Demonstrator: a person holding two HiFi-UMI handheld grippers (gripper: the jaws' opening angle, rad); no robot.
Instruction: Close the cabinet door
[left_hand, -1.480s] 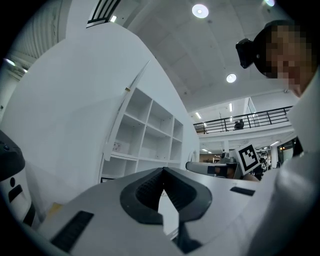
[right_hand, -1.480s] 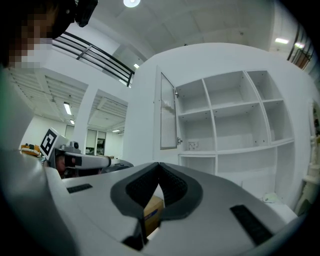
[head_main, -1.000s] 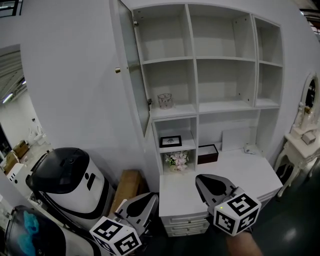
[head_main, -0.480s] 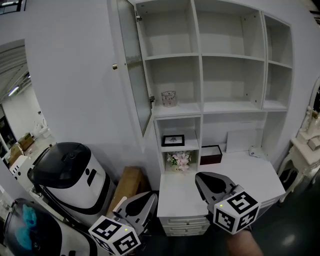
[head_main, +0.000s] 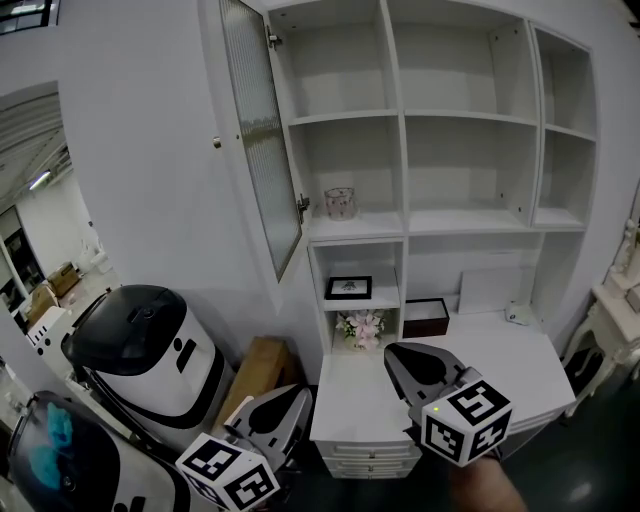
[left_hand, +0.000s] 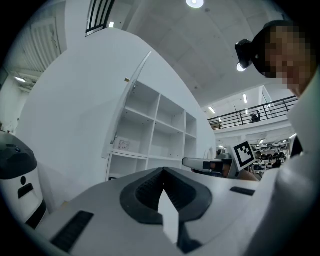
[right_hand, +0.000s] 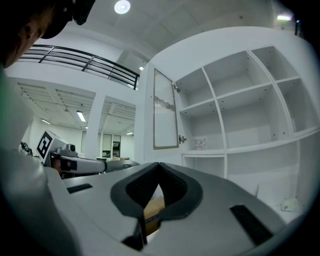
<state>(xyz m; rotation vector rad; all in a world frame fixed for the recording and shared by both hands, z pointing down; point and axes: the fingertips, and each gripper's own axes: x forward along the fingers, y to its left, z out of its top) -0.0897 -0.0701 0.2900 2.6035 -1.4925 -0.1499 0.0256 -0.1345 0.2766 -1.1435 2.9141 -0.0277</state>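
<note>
Lining up on the cabinet door (head_main: 262, 150), which hangs swung open at 11 o'clock in the head view, well apart from both grippers, so I'd call this the approach step. My left gripper (head_main: 283, 405) and right gripper (head_main: 412, 362) sit low around 6 o'clock, jaws pressed together with nothing in them. Next move probably calls for a closed tip on the knob (head_main: 215, 143) side, pushing the door toward the shelves (head_main: 455, 118).

The white shelf unit (head_main: 400, 115) carried a glass jar (head_main: 339, 203) above the picture frame (head_main: 348, 288). Flowers (head_main: 362, 325) stood below that frame, and a dark box (head_main: 425, 317) sat to its lower right on the desk (head_main: 490, 355).
</note>
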